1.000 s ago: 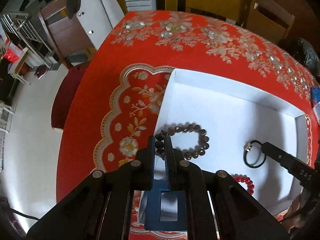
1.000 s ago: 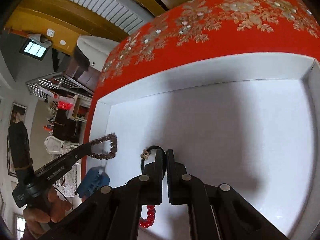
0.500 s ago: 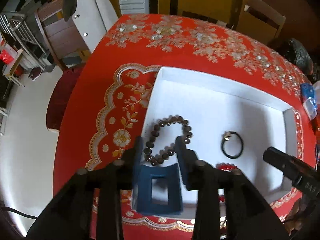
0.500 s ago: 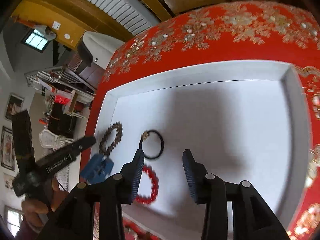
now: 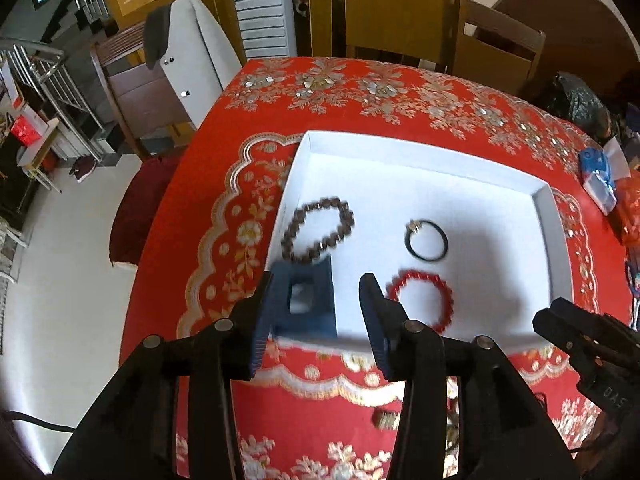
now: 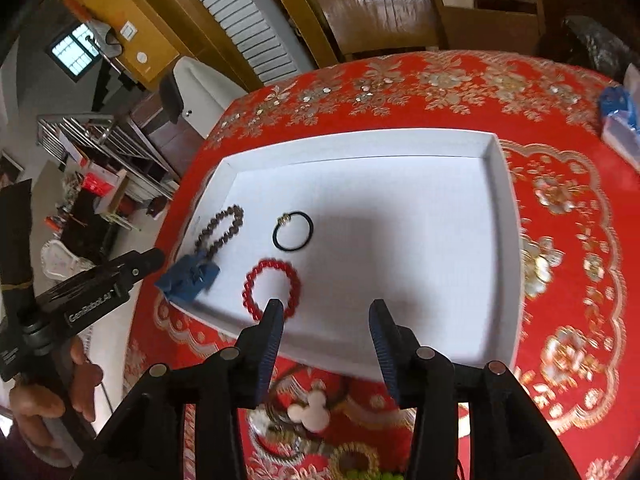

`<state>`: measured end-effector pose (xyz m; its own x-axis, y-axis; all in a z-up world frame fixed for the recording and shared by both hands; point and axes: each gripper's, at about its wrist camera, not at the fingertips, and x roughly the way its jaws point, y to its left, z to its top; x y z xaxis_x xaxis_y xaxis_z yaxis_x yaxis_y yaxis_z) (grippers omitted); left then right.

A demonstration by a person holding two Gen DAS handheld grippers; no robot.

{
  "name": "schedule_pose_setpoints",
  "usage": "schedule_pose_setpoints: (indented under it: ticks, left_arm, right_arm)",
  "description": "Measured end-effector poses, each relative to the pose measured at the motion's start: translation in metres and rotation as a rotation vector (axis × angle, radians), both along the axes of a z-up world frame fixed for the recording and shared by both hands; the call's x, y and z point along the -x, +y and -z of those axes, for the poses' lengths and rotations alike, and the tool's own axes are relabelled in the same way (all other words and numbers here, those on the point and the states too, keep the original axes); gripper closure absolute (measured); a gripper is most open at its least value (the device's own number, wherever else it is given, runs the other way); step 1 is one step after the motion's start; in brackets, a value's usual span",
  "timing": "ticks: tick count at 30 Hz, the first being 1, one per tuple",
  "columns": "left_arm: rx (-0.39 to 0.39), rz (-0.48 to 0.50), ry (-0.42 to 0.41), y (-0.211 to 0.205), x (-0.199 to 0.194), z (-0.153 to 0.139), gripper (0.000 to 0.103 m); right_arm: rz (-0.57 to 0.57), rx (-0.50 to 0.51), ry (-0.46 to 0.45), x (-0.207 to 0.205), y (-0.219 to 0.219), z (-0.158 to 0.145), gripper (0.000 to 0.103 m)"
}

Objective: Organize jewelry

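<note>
A white tray lies on the red tablecloth. In it lie a dark bead bracelet, a black hair tie with a gold clasp, a red bead bracelet and a blue hair claw at the near left corner. My left gripper is open and empty above the tray's near left corner. My right gripper is open and empty above the tray's near edge.
Loose jewelry lies on the cloth in front of the tray: a white mouse-shaped piece, gold pieces, a small clip. A blue and white packet sits at the right. Wooden chairs stand behind the table.
Both grippers opened and drew back toward me. The left let go of the dark bead bracelet, the right let go of the black hair tie; both now lie in the tray.
</note>
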<state>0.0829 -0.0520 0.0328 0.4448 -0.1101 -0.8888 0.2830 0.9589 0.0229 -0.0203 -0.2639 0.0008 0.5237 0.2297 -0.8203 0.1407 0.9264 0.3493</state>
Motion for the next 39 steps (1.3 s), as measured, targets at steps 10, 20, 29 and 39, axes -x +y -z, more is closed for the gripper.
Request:
schedule_pose_setpoints:
  ticks: [10, 20, 29, 39]
  left_arm:
    - [0.021, -0.022, 0.006, 0.021, 0.057, 0.001, 0.061]
    - [0.036, -0.022, -0.021, 0.042, 0.095, -0.008, 0.061]
    - [0.037, 0.008, -0.035, 0.047, 0.121, -0.009, 0.055]
    - [0.033, 0.044, -0.041, 0.045, 0.137, -0.007, 0.055]
  right_arm:
    - [-0.003, 0.016, -0.018, 0.043, 0.026, -0.01, 0.045]
    - [-0.006, 0.074, -0.051, 0.079, 0.045, -0.025, 0.045]
    - [-0.005, 0.105, -0.053, 0.106, 0.058, -0.027, 0.045]
    - [0.042, 0.11, -0.047, 0.127, 0.053, -0.024, 0.045]
